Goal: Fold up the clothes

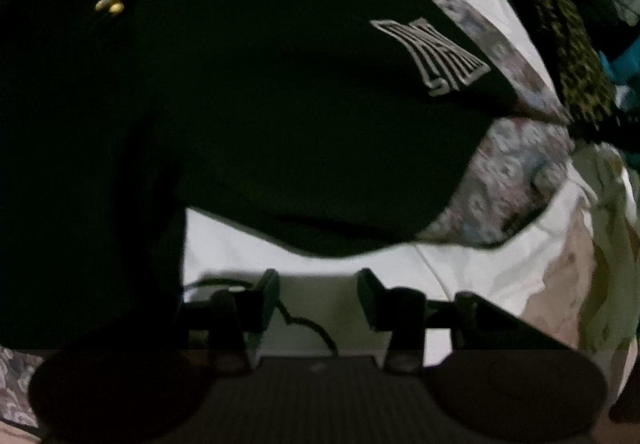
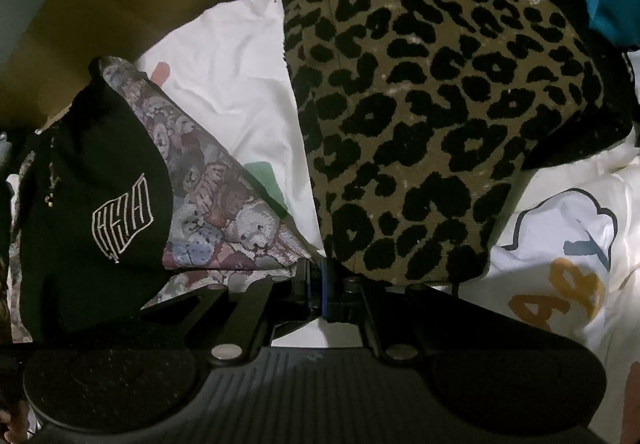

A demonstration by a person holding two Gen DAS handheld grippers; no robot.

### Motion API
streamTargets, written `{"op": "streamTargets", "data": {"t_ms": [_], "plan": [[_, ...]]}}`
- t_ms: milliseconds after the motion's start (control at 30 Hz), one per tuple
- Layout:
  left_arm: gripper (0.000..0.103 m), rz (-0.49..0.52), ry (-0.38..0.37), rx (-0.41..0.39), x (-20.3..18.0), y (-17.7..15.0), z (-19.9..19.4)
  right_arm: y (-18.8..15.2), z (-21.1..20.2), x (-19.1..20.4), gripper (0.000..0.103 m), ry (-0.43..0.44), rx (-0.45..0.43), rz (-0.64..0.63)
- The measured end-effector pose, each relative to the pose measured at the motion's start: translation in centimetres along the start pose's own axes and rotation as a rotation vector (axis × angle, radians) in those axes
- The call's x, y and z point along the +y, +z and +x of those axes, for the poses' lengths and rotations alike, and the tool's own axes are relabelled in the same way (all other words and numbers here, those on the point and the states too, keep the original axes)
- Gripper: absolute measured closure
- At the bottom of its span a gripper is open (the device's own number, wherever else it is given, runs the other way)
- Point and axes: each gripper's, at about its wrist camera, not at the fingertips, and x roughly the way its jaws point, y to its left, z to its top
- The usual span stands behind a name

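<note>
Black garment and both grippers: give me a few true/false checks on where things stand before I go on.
1. The left gripper stands open with nothing between its fingers. True.
2. The right gripper is wide open. False: it is shut, its fingers together at the edge of the leopard-print fabric; whether they pinch cloth cannot be told.
3. The black garment bears a pale outlined logo. True.
4. The black garment lies on top of the leopard-print fabric. False: it lies on a teddy-bear print cloth, apart from the leopard print.
5. The white sheet is printed with coloured letters. True.
</note>
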Motion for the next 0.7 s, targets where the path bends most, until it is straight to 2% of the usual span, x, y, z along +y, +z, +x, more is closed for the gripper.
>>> {"op": "streamTargets", "data": {"t_ms": [233,433,700], "plan": [[0.051,-0.043,-0.045,-0.071,0.8,1.0,-1.1,0.1,1.0,0.0,0.101,0.001,0.006,0.011],[0.051,-0.076,-0.090,-0.118,0.9,2.0,-2.4,0.1,1.2,-0.1,0.101,0.007,0.012,0.006],[0.041,-0.127,-0.066,-0.102,0.8,3.4,0.0,0.0,1.6,-0.1,0.100,0.008,0.017,-0.002]]}}
